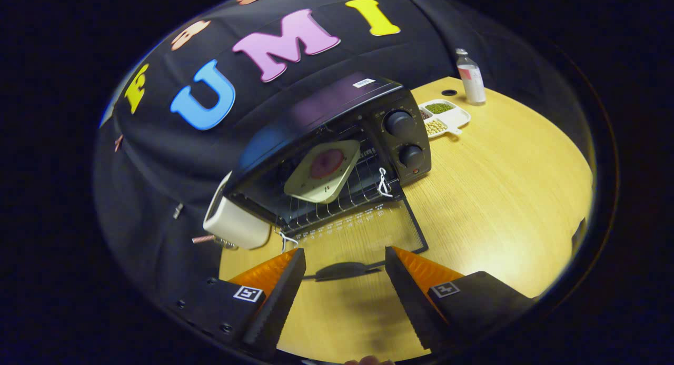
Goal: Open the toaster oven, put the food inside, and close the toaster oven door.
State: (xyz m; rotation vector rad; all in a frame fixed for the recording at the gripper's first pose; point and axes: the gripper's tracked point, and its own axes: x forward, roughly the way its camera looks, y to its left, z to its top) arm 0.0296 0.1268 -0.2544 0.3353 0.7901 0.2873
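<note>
Spread wide and holding nothing, your gripper (345, 259) sits at the bottom of the frame, its two fingers parted on either side of the door handle (343, 270), which lies just ahead of and between them without either finger touching it.

In the gripper view, the toaster oven (337, 144) stands in the centre, tilted by the lens, with its glass door (363, 228) dropped fully open and lying flat over the table toward you. On the wire rack (337, 201) inside rests a pale square plate (322, 171) carrying the round dark-red food (326, 164), so the loading step looks done. You appear lined up on the handle because closing the door is what remains; the wide spread gives you room to straddle it before lifting. A white cord tie (384, 183) hangs at the right of the oven mouth, and two knobs (405, 138) sit on the control panel beside it.

Below and to the right stretches the light wooden table (500, 196). In the upper right of the frame, a white divided tray (445, 117) of beans sits behind the oven, with a clear bottle (470, 78) just beyond it. A white appliance (234, 223) stands at the oven's left. Black cloth walls the booth behind.
</note>
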